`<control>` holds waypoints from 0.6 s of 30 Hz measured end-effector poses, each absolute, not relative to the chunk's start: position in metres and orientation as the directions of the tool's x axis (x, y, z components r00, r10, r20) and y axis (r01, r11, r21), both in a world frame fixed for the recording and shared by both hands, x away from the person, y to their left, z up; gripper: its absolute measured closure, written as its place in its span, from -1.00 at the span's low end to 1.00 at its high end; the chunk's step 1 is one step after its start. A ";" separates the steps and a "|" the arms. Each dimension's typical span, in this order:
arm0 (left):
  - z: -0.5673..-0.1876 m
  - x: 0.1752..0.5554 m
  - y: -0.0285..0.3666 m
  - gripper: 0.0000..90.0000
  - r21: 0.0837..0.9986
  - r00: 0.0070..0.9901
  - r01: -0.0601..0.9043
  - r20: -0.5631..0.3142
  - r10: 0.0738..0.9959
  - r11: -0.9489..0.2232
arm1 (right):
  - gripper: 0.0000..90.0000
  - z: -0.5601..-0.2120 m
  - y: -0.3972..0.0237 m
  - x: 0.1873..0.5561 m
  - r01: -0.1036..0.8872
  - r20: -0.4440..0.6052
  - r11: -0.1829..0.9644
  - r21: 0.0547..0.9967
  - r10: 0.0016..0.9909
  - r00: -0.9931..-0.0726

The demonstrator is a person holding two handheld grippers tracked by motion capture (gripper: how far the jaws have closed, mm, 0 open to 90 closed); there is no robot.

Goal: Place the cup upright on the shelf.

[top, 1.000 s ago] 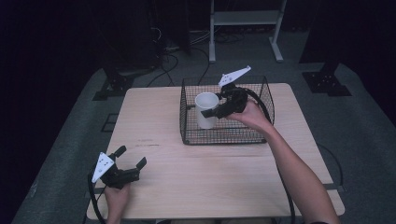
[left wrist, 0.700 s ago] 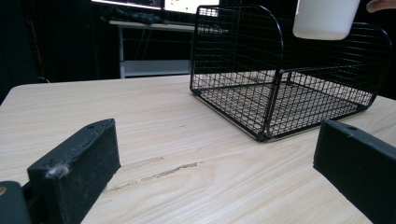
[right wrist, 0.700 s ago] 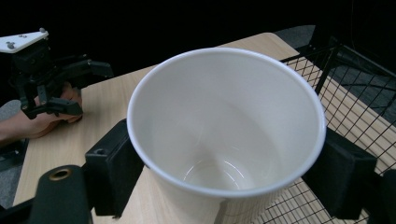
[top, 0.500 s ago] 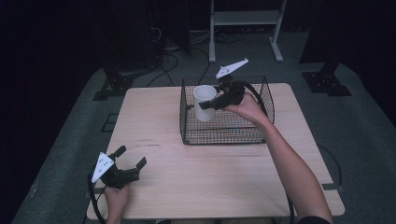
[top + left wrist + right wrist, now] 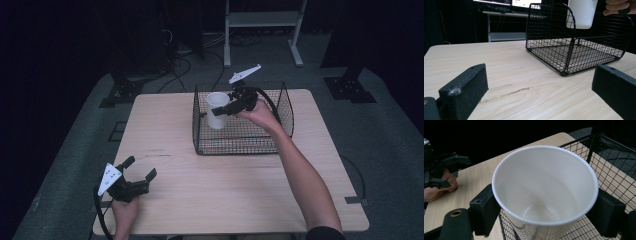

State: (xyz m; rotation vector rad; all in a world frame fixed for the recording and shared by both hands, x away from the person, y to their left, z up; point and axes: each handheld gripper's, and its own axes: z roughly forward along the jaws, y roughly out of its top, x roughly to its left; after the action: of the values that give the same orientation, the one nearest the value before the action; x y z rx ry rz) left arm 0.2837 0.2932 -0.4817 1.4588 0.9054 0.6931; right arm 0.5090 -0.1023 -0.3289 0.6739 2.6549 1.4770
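Item: white paper cup [image 5: 217,110], empty, upright, mouth up. Location: held above the left part of the wire basket [image 5: 280,145], over its floor and clear of the mesh; in the left gripper view its base hangs level with the basket's top rim. Held by: right tongs [image 5: 226,109], clamped on the cup just under its lip, one jaw on either side, as the right gripper view shows. The grip high on the wall keeps the cup level and leaves its base free, which suits either lifting it out or setting it down; which of the two is in hand cannot be told from this moment.

Item: wire basket, black, open-topped, with nothing lying on its floor. Location: far right of the counter [image 5: 165,135], standing flat on it. Its low walls mean the cup must pass over the rim rather than through a side.

Item: left tongs [image 5: 140,176], jaws apart, nothing between them. Location: near left corner of the counter, low over the wood, well apart from basket and cup. They point toward the basket, likely kept out of the right hand's way until needed.

Item: counter, pale wood, bare apart from the basket.
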 end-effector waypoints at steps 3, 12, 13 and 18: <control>-0.482 0.284 0.293 -1.00 0.991 0.516 0.133 -0.094 0.851 0.029 | -0.58 -0.331 -0.104 0.512 0.365 0.190 0.448 0.816 0.389 -0.902; -0.482 0.284 0.293 -1.00 0.991 0.515 0.132 -0.094 0.852 0.030 | -0.58 -0.338 -0.108 0.520 0.377 0.203 0.440 0.815 0.393 -0.897; -0.482 0.284 0.293 -1.00 0.991 0.515 0.132 -0.095 0.852 0.031 | -0.58 -0.339 -0.108 0.520 0.376 0.200 0.442 0.814 0.394 -0.897; -0.482 0.284 0.293 -1.00 0.991 0.515 0.132 -0.092 0.853 0.027 | -0.58 -0.343 -0.108 0.523 0.384 0.203 0.446 0.808 0.402 -0.893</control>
State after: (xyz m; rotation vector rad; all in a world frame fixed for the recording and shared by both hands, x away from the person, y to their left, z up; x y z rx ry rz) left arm 0.2837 0.2934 -0.4818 1.4594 0.9061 0.6948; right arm 0.5230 -0.1081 -0.3433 0.7218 2.6556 1.4771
